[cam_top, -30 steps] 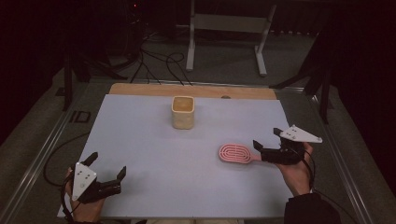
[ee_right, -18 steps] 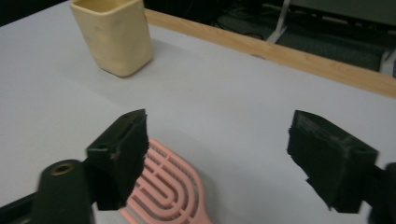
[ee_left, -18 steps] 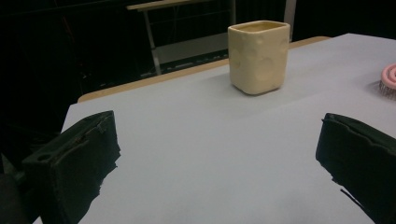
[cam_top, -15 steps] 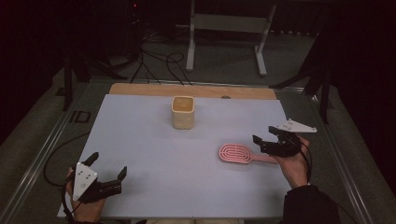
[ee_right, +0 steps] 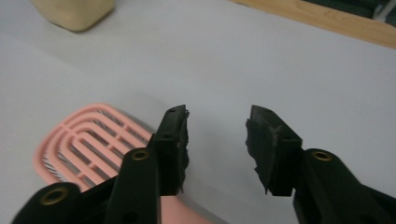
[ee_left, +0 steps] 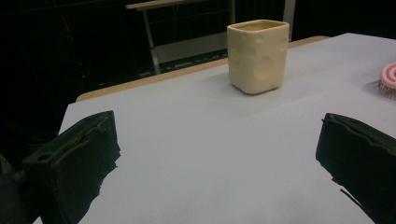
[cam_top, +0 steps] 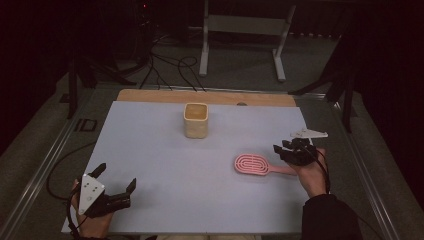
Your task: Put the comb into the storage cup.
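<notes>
A pink hairbrush lies flat on the white table top, handle toward the right. My right gripper hangs low over the handle end. In the right gripper view its jaws stand partly apart and have just been closing. Only bare table shows between them, and the brush head lies under and beside the left jaw. My left gripper rests at the near left corner with its jaws wide open and nothing between them. A cream square cup stands upright at the middle back.
A wooden strip borders the table's far edge. The cream cup and a bit of the brush lie ahead of the left gripper. Cables and a metal stand sit on the dark floor beyond.
The right gripper has dipped lower over the brush handle and its jaws have narrowed. The brush, the cup and the left gripper have stayed put.
</notes>
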